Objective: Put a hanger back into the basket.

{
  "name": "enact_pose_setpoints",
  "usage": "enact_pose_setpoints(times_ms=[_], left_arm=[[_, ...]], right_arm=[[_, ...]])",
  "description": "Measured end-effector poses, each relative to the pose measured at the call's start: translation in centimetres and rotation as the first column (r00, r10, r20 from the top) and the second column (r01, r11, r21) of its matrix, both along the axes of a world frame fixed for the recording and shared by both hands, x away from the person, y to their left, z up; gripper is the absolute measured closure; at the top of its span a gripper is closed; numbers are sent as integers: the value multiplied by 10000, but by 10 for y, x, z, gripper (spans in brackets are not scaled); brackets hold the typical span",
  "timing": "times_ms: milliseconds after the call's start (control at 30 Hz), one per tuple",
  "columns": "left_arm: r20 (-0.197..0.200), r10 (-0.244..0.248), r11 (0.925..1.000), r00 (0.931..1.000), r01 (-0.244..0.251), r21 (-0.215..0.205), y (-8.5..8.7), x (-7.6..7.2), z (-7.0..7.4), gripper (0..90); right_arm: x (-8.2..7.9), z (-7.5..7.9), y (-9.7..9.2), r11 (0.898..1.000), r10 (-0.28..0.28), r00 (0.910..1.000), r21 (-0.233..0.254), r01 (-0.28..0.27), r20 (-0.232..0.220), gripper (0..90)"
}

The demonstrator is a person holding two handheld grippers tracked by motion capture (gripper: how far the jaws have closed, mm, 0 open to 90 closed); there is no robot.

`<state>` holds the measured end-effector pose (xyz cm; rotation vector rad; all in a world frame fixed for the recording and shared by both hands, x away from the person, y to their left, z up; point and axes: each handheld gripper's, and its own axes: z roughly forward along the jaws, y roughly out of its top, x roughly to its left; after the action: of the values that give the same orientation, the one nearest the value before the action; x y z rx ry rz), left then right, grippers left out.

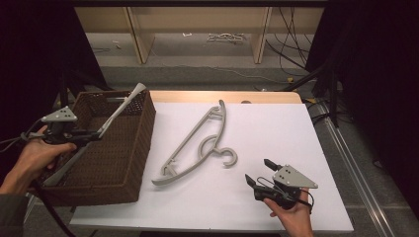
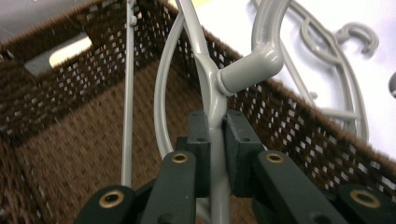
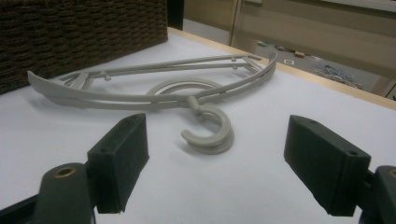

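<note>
A grey plastic hanger slants over the brown wicker basket at the table's left, its upper end poking above the far rim. My left gripper is shut on it; in the left gripper view the pads clamp the held hanger just below its hook joint, over the basket floor. A second grey hanger lies flat on the white table top, hook towards me. My right gripper rests near the front right, open and holding nothing; its jaws point at the lying hanger, a short way from the hook.
The white table top has a wooden strip along its far edge. Beyond the table are the floor, wooden shelf legs and loose cables. A metal rail runs along the table's right side. The basket wall stands left of the lying hanger.
</note>
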<state>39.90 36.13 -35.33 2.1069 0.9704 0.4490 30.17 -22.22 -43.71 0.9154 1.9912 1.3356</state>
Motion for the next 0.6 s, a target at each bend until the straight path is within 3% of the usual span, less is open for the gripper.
enact_pose_setpoints(times_ms=[133, 167, 367, 400, 533, 600], left_arm=[[-234, -35, 10000, 9997, 34, -57, 4, -3, -6, 815], [-274, 21, 10000, 9996, -22, -46, 5, -3, -7, 815], [-627, 111, 9999, 9980, -109, 35, 2, 1, -14, 815], [-727, -32, 9995, 9974, 54, 300, 2, 2, -14, 815], [-998, 125, 9989, 9949, -80, 459, -2, 8, -22, 814], [-1078, 280, 9982, 9938, -221, 549, -5, 10, -26, 814]], right_arm=[[-1, 0, 1, 10000, 56, 9996, 12, -55, -286, 228], [0, 0, 0, 10000, 47, 9999, -42, -47, -100, 228], [0, 0, 0, 10000, 73, 9998, -26, -73, -162, 229], [0, 0, 0, 9999, 84, 9999, -67, -85, -122, 228], [0, 0, 2, 10000, 51, 9998, 63, -49, -198, 229], [1, -1, 1, 9999, 123, 9999, 75, -123, -13, 229]])
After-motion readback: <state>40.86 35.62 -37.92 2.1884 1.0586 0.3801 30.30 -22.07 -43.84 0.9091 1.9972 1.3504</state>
